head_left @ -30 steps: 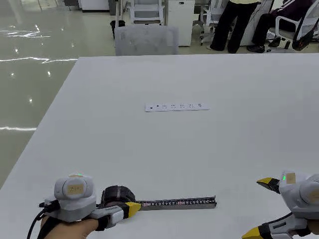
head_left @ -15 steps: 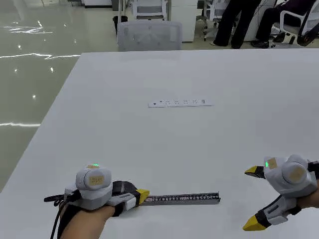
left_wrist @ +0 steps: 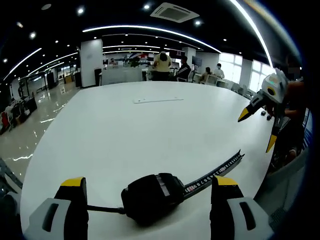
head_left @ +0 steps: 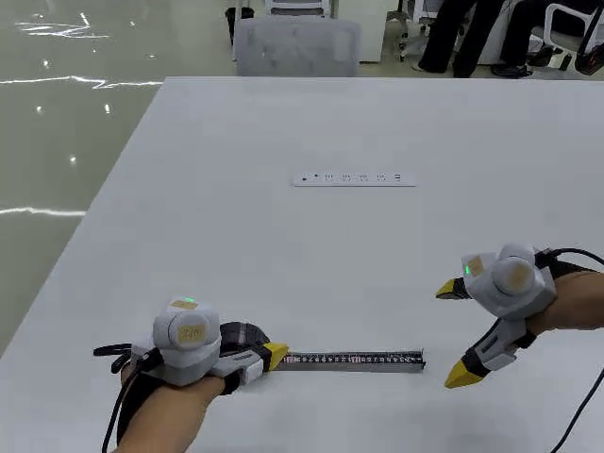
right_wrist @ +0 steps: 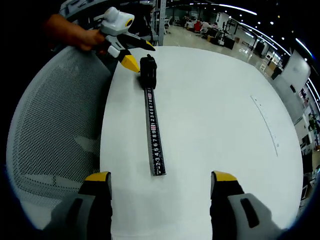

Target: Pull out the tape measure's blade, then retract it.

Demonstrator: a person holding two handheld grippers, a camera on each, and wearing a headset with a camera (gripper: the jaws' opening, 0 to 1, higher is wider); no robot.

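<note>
We're seeing blade [right_wrist: 154, 135] lying extended on table [head_left: 330, 264]: pull prob done, retract pending. L gripper [left_wrist: 149, 182] straddling case [left_wrist: 150, 200], jaws apart; R gripper [head_left: 451, 335] gaping nr tip.

Counter: we see a broad white counter [head_left: 283, 264].
Power strip: we find a white power strip [head_left: 353, 178] lying flat near its middle.
Chair: a grey chair [head_left: 295, 45] stands at the far edge.
Floor: glossy floor [head_left: 66, 123], streaked with reflections.
People: we make out legs of people [head_left: 462, 33] beyond.
</note>
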